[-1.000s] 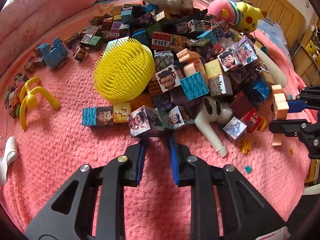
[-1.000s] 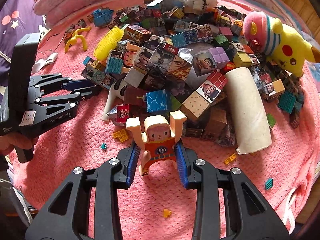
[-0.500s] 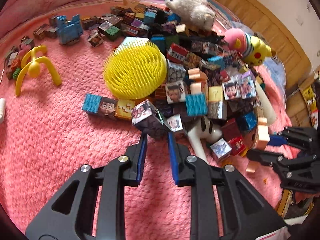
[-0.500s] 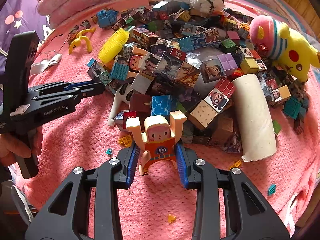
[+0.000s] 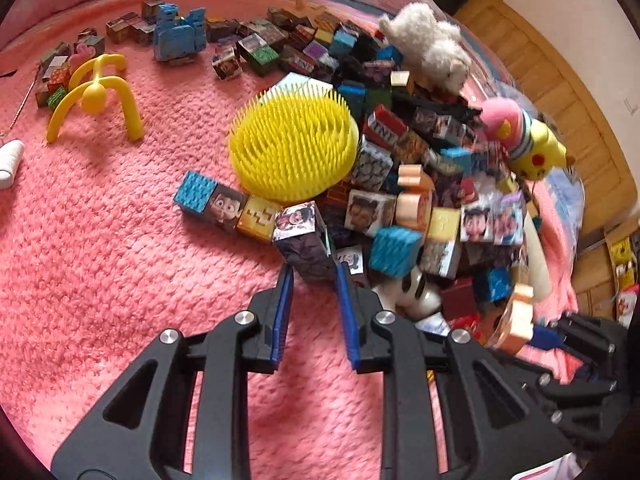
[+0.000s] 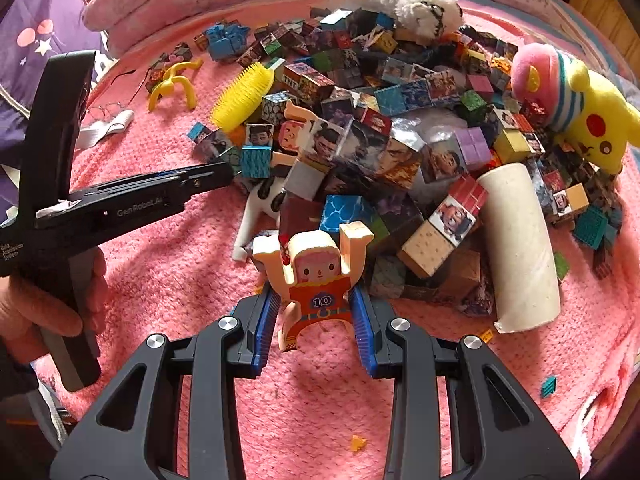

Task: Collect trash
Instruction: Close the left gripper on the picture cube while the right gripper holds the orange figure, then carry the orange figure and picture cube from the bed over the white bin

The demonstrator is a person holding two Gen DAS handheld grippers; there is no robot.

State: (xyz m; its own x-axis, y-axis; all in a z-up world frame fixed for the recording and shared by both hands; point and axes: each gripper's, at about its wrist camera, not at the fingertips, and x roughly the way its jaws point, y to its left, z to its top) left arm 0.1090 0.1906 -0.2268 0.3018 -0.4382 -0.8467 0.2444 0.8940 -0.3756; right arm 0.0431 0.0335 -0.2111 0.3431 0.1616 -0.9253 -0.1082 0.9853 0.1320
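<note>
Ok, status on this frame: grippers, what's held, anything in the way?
Left gripper shut on picture cube. Right gripper shut on wooden figure. Cube pile and paper roll crowd close ahead.

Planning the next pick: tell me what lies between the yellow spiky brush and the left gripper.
In the left wrist view, a picture cube sits between the yellow spiky brush and the left gripper, its near end between the fingertips.
</note>
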